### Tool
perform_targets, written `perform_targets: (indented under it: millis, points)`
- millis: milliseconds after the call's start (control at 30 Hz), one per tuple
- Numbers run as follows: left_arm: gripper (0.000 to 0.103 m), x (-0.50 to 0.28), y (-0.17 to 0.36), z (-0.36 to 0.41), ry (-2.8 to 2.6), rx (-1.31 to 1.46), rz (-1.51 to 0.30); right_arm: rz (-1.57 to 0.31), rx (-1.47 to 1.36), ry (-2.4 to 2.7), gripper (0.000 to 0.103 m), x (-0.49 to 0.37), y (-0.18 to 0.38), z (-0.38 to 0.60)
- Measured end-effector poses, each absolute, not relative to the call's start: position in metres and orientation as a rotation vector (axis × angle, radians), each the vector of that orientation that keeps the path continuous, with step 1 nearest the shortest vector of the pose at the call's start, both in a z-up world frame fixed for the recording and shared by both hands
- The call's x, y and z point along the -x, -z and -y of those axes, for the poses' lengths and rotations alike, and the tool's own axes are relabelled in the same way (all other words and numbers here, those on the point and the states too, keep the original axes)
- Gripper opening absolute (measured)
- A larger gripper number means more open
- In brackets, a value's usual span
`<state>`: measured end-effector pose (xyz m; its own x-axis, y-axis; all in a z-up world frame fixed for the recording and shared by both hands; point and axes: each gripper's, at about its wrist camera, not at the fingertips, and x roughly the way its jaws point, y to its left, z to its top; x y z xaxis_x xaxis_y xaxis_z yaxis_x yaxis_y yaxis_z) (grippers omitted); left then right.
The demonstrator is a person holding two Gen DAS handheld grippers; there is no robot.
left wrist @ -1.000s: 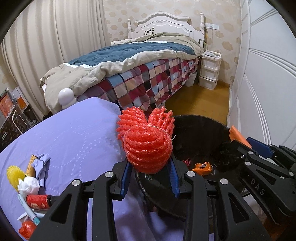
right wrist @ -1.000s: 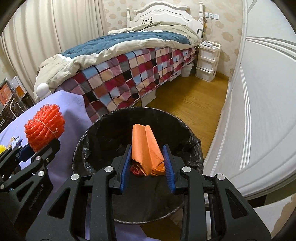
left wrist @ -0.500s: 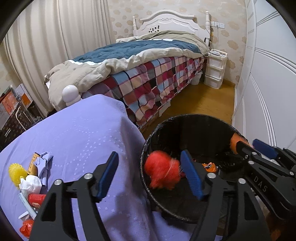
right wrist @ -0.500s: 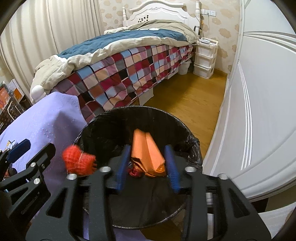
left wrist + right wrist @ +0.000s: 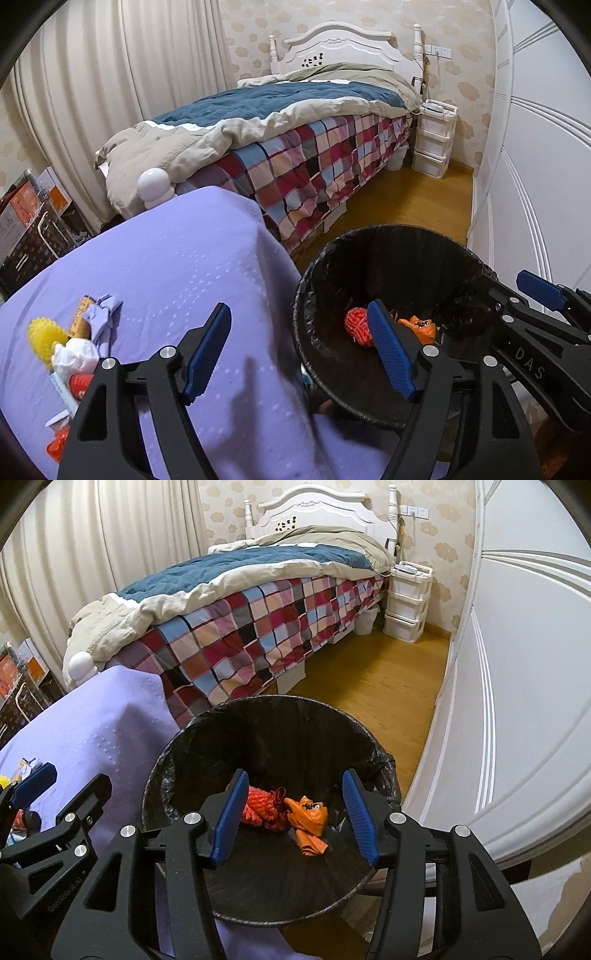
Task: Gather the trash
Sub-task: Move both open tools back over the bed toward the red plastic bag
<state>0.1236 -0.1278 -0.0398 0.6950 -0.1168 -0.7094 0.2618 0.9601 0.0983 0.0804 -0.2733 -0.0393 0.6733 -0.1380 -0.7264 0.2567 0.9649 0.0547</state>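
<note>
A black-lined trash bin (image 5: 391, 258) (image 5: 273, 734) stands on the floor beside the purple-covered table (image 5: 166, 277). A red foam net (image 5: 355, 326) (image 5: 258, 805) and a crumpled orange wrapper (image 5: 419, 329) (image 5: 308, 814) lie at its bottom. My left gripper (image 5: 298, 308) hangs open over the bin's near left rim with nothing between its fingers. My right gripper (image 5: 295, 775) is open above the bin's middle, also with nothing in it. More trash sits at the table's left: a yellow foam net (image 5: 46, 338), a white tissue (image 5: 74, 356) and a red piece (image 5: 79, 382).
A bed with a checked cover (image 5: 258, 627) stands behind the table and bin. White wardrobe doors (image 5: 517, 701) run along the right, close to the bin. A white drawer unit (image 5: 406, 602) is at the far end of the wooden floor (image 5: 369, 686). Boxes (image 5: 26, 214) stand at the left.
Both grippers have opened. The red foam net dropped from the left gripper and the orange wrapper from the right one; both now lie in the bin.
</note>
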Motion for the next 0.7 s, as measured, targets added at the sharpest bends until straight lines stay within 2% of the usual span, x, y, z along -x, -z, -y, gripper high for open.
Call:
perform_targets:
  millis: [700]
  points:
    - [0.074,-0.044,0.034,0.025,0.038,-0.152,-0.771,-0.816,-0.105,0.071,0.057,-0.024,0.032,0.189]
